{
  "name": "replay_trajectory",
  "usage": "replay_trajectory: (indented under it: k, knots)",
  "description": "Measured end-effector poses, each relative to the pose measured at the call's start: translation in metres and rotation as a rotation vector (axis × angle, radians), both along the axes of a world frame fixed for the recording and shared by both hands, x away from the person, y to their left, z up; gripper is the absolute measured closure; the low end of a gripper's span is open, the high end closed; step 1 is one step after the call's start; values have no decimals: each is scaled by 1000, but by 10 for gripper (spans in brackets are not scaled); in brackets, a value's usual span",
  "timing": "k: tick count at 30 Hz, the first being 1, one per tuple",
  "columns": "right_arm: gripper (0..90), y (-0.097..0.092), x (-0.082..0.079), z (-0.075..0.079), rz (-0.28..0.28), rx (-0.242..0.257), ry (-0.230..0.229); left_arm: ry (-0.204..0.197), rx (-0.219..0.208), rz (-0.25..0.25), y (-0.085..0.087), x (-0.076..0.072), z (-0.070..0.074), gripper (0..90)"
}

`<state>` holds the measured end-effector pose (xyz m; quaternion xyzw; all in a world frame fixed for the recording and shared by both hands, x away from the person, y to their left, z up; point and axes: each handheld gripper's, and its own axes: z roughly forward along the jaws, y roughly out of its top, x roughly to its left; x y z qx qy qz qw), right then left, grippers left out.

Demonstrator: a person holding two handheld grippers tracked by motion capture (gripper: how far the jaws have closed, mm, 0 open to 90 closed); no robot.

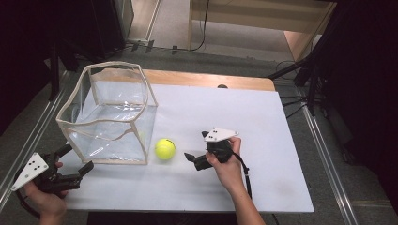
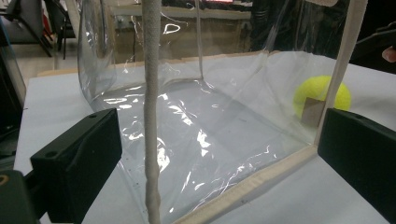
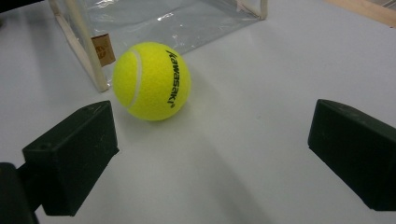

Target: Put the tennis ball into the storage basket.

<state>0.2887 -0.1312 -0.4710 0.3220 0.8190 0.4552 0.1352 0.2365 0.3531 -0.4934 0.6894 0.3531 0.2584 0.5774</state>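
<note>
Right gripper view puts the tennis ball (image 3: 152, 80) on the bench (image 3: 261, 93) just ahead of your released right tool (image 3: 212, 149), beside the clear bag (image 3: 154, 18) (left tool (image 2: 219, 154) also released), so centre before closing.

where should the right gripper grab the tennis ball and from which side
Grip the tennis ball across its widest middle, coming from the open table side where the right gripper already faces it with jaws open. The clear bag stands close on the ball's far side, so closing across that side looks cramped. A round ball probably slips if pinched off-centre.
</note>
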Motion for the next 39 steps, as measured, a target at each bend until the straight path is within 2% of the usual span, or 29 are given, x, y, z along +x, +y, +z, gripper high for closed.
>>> replay_trajectory:
  k: [15,39]
  knots:
    - [4,21,8,1,33,-5,4,2,-3,-1,0,0,0,1]
    - [4,44,18,-1,87,-1,22,2,0,-3,0,0,0,1]
